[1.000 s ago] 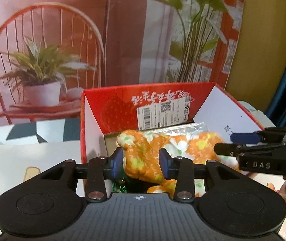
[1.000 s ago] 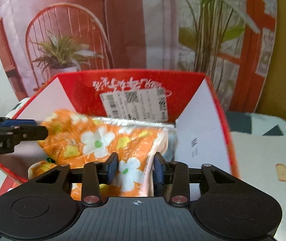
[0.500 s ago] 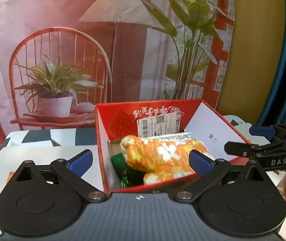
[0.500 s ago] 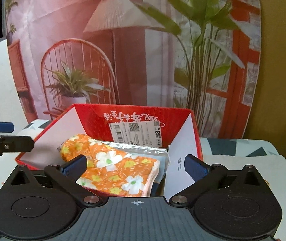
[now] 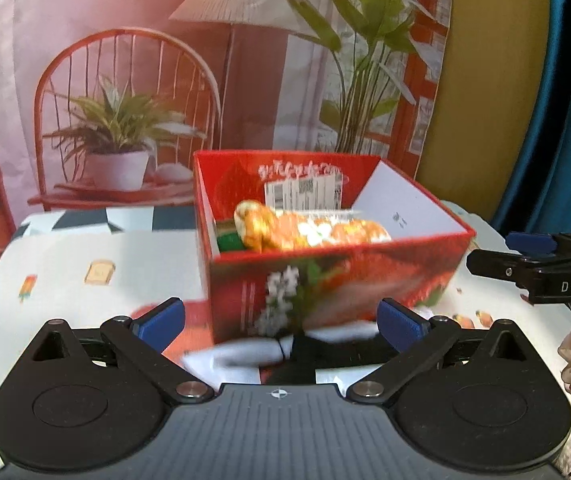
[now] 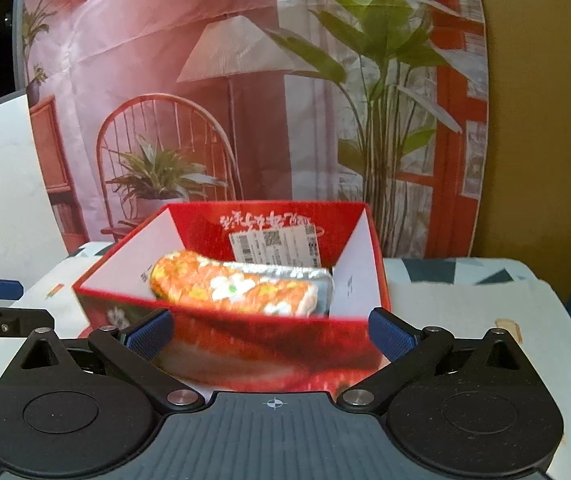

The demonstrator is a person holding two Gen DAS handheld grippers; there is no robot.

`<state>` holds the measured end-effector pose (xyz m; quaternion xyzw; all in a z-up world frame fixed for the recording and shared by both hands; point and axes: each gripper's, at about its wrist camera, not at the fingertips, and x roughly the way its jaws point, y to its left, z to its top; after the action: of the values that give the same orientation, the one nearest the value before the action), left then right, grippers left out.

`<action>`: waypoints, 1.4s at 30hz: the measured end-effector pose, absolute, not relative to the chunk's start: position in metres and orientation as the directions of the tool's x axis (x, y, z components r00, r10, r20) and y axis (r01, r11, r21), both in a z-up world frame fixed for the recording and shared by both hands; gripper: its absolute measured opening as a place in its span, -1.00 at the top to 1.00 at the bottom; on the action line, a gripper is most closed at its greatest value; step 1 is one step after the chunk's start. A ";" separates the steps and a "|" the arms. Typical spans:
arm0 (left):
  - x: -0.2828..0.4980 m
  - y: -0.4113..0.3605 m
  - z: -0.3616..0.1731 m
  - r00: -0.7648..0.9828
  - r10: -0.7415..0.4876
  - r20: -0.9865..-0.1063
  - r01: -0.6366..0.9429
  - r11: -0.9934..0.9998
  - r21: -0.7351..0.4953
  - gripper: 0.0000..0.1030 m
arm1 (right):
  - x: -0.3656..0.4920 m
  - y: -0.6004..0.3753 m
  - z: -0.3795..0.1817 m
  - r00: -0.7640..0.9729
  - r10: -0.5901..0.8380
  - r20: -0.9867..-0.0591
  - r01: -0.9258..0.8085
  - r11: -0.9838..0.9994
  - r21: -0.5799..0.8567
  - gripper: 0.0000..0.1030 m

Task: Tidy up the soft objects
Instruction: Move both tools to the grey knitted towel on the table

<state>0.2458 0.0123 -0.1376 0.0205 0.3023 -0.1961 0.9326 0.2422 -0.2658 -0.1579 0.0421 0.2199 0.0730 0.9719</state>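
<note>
An orange floral soft cloth (image 5: 309, 232) lies rolled inside a red cardboard box (image 5: 333, 280) on the table; it also shows in the right wrist view (image 6: 233, 286) inside the box (image 6: 265, 344). A green item (image 5: 229, 242) sits beside the cloth at the box's left. A silver foil pack (image 6: 305, 276) lies behind the cloth. My left gripper (image 5: 281, 322) is open and empty, in front of the box. My right gripper (image 6: 271, 334) is open and empty, also in front of the box. The right gripper appears at the right edge of the left wrist view (image 5: 533, 268).
A patterned white tablecloth (image 5: 85, 280) covers the table. A white and black cloth item (image 5: 269, 356) lies just in front of the box near my left gripper. A printed backdrop (image 5: 205, 80) with a chair and plants stands behind the table.
Both grippers opened, released the orange cloth into the box, and pulled back and up away from the box.
</note>
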 end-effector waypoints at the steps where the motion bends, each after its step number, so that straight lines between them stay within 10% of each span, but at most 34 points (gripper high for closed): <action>1: 0.242 0.014 -0.140 0.740 -0.350 -0.574 0.375 0.924 -0.080 -1.00 | 0.237 -0.265 -0.161 0.891 0.161 -0.425 -0.124 0.986 0.112 -0.99; 29: 0.189 0.032 -0.206 0.650 -0.362 -0.668 0.324 0.927 -0.186 -0.97 | 0.166 -0.246 -0.251 0.808 0.165 -0.565 -0.101 0.985 0.143 -0.99; 42: 0.199 0.029 -0.239 0.589 -0.371 -0.718 0.310 0.924 -0.223 -0.63 | 0.160 -0.251 -0.271 0.766 0.168 -0.621 -0.078 0.983 0.169 -0.85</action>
<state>0.1986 0.0289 -0.2387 -0.0369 0.4109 -0.1910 0.8907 0.1604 -0.2510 -0.2710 0.0664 0.3357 0.0657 0.9373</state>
